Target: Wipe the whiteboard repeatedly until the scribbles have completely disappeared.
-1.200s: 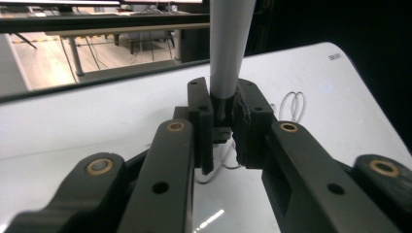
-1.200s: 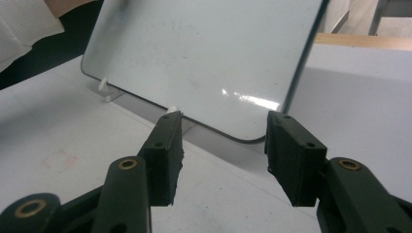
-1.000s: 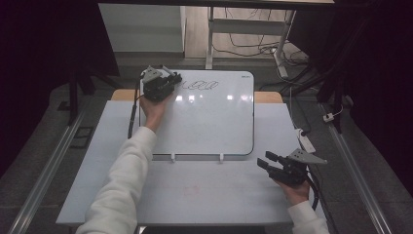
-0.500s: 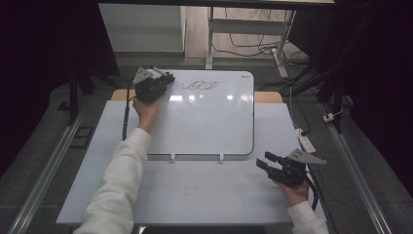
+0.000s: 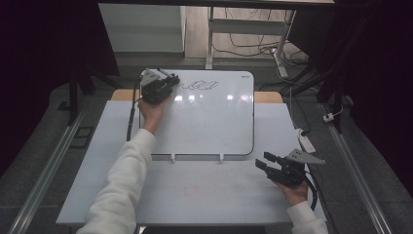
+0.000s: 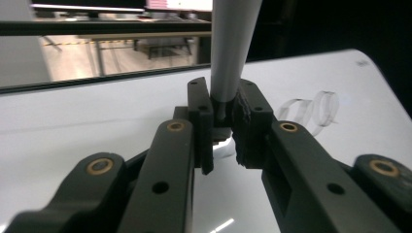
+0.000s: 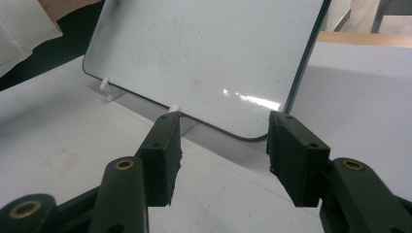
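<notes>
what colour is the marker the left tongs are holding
Grey marker, dark at its tip; clearest in the left gripper view.

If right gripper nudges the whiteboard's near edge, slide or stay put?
The whiteboard probably slides rather than tips: it lies flat on the smooth table. It looks rigid, so should move as one piece. Its glossy face likely gives the open right gripper poor purchase; push the rim instead.

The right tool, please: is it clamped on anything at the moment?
No, the right tool is open, with bare table showing between its jaws.
</notes>
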The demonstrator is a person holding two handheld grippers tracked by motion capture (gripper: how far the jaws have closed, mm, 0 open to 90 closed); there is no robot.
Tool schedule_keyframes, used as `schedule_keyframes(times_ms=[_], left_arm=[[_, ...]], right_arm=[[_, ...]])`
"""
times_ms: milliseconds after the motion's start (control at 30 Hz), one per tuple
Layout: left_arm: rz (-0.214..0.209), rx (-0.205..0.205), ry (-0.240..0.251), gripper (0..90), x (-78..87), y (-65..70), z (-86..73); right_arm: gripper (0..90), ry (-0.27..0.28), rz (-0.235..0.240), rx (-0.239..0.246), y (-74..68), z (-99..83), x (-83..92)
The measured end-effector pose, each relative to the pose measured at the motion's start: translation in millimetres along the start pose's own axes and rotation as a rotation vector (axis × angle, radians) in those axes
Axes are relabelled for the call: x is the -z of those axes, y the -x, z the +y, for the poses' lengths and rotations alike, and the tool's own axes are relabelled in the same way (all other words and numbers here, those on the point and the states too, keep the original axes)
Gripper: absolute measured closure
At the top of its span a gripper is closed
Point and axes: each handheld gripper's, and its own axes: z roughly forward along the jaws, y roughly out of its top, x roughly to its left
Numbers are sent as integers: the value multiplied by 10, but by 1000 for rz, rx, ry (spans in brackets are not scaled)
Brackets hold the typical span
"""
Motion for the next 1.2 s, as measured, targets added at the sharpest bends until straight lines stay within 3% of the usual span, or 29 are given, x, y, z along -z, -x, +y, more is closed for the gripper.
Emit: schedule_keyframes(times_ms=[67, 167, 233, 267, 333, 400, 500, 567, 700, 733, 767, 833, 900, 933, 967, 1100, 1200], left_arm=[[6, 2, 5, 782, 47, -24, -45], [-41, 10, 7, 782, -38, 115, -121], [-53, -1, 4, 782, -74, 178, -134], [-73, -31, -5, 782, -118, 282, -145], [-69, -45, -9, 782, -100, 272, -131], [-25, -45, -3, 782, -32, 170, -107], [18, 15, 24, 782, 76, -29, -80], [17, 27, 26, 782, 79, -43, -91], [-18, 13, 21, 782, -6, 93, -126], [-40, -13, 16, 782, -90, 222, -144], [-31, -35, 15, 782, -118, 271, -136], [-16, -58, 17, 782, -135, 277, -88], [2, -16, 29, 782, -111, 192, -43], [2, -16, 29, 782, -111, 192, -43], [-12, 21, 32, 782, -102, 143, -43], [-72, -15, 6, 782, -141, 296, -154], [-72, -41, -2, 782, -129, 327, -159]], right_arm=[[465, 1, 5, -1, -5, 1, -4], [463, 0, 5, 1, -20, 3, -12], [464, -1, 4, 2, -27, 5, -12], [463, 0, 7, 5, -33, 7, -14], [463, -2, 3, 3, -26, 5, -16], [461, -3, 1, 1, -14, 1, -21], [460, -3, 2, -2, -14, -1, -15], [460, 0, 3, 0, -19, 1, -11], [459, -1, 4, 0, -25, 4, -17], [459, -2, 5, 0, -27, 4, -17], [459, -3, 4, 0, -30, 4, -18], [458, -2, 5, 2, -31, 3, -17], [459, -1, 2, -1, -25, 0, -13], [459, -1, 2, -3, -21, 0, -13], [458, 0, 4, -4, -19, 0, -14], [458, -2, 13, -1, -22, 0, -29], [457, -8, 12, 0, -25, -3, -43]])
